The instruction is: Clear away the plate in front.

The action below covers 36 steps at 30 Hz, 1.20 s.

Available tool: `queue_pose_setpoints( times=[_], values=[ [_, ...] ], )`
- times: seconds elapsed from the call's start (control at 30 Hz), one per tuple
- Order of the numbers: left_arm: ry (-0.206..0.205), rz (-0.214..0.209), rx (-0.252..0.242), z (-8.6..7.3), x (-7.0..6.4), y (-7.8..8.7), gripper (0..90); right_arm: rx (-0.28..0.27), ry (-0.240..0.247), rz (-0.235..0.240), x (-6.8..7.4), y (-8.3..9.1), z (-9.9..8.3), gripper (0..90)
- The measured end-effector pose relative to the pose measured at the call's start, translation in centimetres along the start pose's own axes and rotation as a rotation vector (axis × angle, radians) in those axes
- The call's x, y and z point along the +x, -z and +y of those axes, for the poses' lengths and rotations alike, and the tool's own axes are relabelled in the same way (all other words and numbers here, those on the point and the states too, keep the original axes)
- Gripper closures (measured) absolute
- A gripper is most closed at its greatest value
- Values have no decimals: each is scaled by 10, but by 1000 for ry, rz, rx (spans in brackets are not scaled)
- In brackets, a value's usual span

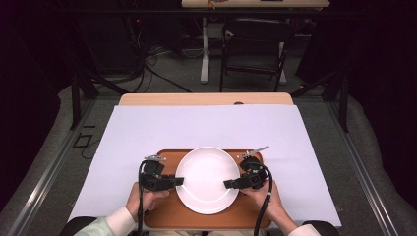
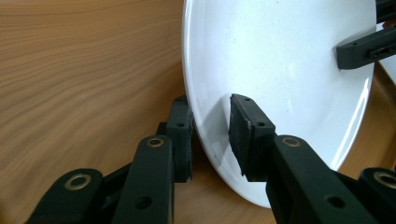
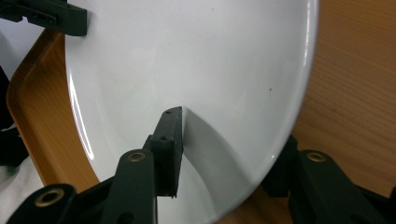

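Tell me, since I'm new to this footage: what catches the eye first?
A round white ceramic plate sits on a brown wooden tray at the near edge of the table. The left gripper and right gripper straddle the plate's opposite rims, one finger above, one below. Pale paper covers the table.

Plain white plate (image 1: 206,179), wood-grain brown tray (image 1: 167,216), pale lavender table sheet (image 1: 147,128), black hand-held grippers
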<state>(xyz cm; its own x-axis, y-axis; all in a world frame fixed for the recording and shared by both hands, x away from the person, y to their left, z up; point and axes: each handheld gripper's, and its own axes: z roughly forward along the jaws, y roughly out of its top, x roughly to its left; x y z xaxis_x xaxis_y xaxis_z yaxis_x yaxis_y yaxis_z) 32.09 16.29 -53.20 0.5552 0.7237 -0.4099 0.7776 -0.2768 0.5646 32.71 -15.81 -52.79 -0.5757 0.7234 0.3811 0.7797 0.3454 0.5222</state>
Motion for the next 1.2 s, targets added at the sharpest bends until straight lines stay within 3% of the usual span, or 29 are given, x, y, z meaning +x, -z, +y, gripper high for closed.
queue_pose_setpoints(
  times=[0.13,0.2,0.73,0.93,1.2],
  values=[
    [5,6,3,0,1,-2,689,5,-4,-9,-1,-2,1,540],
    [6,11,10,0,1,-2,685,4,-4,-38,-1,-2,1,531],
    [6,63,28,1,3,-10,649,22,-3,-74,-2,-10,4,451],
    [-14,91,39,1,1,-13,625,25,-4,-80,-3,-11,4,432],
    [-3,84,39,2,2,-13,595,26,7,-114,-3,-11,4,410]
  ],
)
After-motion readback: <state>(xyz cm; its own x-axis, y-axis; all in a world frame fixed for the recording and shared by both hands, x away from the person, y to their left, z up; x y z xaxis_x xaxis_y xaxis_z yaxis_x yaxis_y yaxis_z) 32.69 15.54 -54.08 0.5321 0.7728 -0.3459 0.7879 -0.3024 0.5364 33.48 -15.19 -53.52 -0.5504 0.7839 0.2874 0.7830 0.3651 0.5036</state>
